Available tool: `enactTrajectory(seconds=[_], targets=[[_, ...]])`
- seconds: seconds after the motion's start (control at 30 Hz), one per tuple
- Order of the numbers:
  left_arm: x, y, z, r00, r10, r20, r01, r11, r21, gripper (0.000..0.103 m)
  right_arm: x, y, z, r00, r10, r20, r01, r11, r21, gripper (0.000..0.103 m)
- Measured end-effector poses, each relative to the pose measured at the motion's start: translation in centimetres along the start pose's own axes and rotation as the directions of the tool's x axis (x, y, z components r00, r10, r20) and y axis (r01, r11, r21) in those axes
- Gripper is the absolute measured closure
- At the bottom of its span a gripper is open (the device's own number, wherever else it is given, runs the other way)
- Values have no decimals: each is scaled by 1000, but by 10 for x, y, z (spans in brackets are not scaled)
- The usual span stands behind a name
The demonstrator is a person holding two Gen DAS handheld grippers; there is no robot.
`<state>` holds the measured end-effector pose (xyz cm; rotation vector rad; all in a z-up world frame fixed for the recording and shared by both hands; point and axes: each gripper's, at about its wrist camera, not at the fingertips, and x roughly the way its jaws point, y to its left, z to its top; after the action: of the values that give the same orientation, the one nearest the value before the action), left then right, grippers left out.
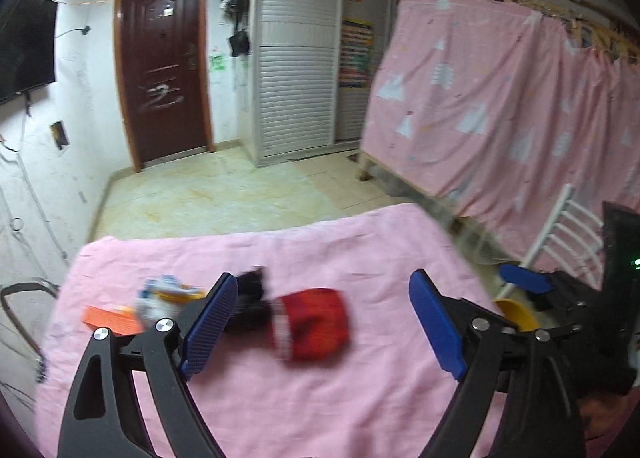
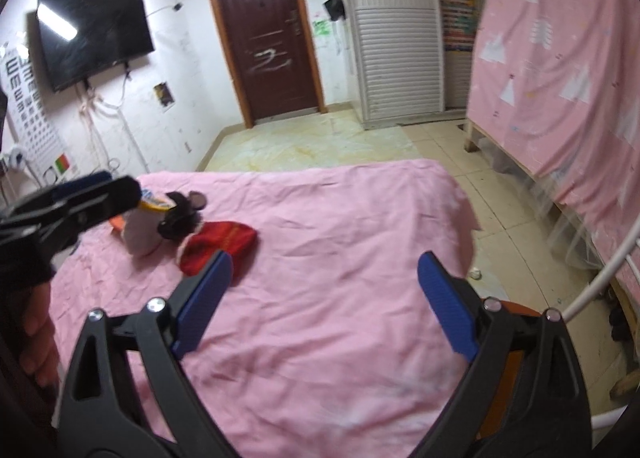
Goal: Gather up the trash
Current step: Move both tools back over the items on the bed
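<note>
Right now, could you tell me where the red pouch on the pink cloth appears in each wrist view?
Left wrist view: the red pouch lies at lower centre, between the open left gripper fingers.
Right wrist view: it sits left of centre, just beyond the right gripper's left finger.
Shared landmark: the dark brown door on the far wall.

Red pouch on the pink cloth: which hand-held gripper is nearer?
Left. The left hand-held gripper hovers open right at the red pouch, which shows between its fingers. The right hand-held gripper is open over bare pink cloth, off to the pouch's right.
</note>
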<state>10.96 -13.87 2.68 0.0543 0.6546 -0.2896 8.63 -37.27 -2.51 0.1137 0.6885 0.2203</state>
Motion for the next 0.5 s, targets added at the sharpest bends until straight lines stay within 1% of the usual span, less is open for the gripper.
enactTrajectory(seconds=[0.13, 0.23, 0.37, 0.5], targets=[[8, 41, 0, 998, 66, -23, -67, 998, -10, 25, 19, 29, 3, 999, 33, -35, -35, 998, -54, 12], [14, 64, -1, 995, 93, -39, -94, 995, -25, 25, 35, 47, 5, 997, 48, -66, -54, 994, -91, 11], [25, 88, -4, 992, 105, -65, -107, 993, -41, 25, 52, 67, 5, 993, 66, -103, -78, 989, -126, 11], [38, 105, -10, 991, 95, -92, -101, 993, -55, 25, 68, 85, 6, 988, 79, -136, -100, 983, -156, 11]])
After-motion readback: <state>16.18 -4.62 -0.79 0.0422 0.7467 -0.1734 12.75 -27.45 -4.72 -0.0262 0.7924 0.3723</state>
